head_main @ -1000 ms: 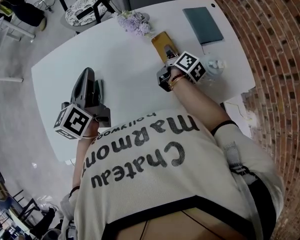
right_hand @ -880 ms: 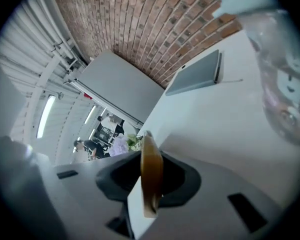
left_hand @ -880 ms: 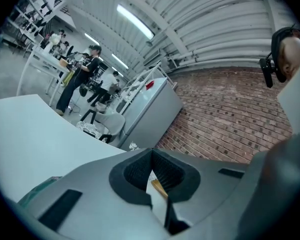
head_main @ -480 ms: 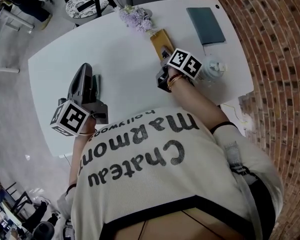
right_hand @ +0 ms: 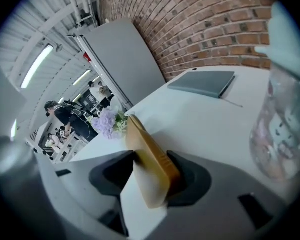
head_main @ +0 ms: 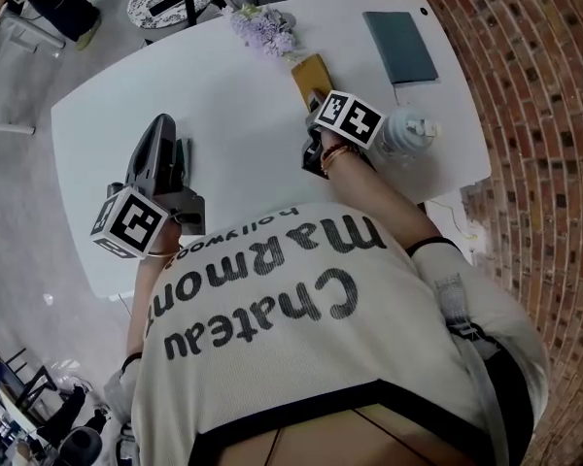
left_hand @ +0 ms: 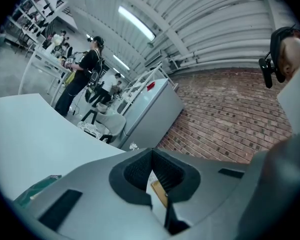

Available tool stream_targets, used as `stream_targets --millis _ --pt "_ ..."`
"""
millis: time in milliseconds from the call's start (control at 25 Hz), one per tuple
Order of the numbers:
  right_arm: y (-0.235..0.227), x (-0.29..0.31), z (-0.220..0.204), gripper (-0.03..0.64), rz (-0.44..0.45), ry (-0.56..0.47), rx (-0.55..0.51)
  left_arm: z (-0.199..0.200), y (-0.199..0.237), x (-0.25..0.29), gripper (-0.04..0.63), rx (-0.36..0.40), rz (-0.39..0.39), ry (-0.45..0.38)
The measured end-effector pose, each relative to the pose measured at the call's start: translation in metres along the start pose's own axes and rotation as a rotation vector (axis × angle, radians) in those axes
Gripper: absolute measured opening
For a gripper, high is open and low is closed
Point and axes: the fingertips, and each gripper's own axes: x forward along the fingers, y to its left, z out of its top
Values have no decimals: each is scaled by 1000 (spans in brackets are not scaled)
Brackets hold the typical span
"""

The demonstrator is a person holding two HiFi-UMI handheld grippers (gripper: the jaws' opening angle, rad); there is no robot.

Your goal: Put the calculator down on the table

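My right tool [right_hand: 151,184] has the calculator [head_main: 311,72] between its jaws, and those jaws are opening. The pads look to be coming off its sides rather than pressing. The calculator's far end points at the flowers [head_main: 262,32]. It sits on the bench [head_main: 223,115], tilted onto one long edge from my right tool's side. My left tool [left_hand: 151,156] has its jaws together on nothing and hangs over the bench well away from it.

I judge the calculator to be light and stiff, a thin hard slab that will not bend or crush. Its shell looks smooth, so it could slide in the pads or tip flat once freed. The sensible hold is across the narrow width, pads on the two long edges near one end, as I have it.

I can read nothing on the calculator itself. The only legible writing is on my shirt: "Chateau Marmont", with "Hollywood" in small print beside it.
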Motion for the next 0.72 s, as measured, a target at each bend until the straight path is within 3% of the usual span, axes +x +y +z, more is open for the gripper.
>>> stream_targets --millis 720 --pt "-12 4 3 304 -62 -28 -174 1 2 -2 3 -7 0 -12"
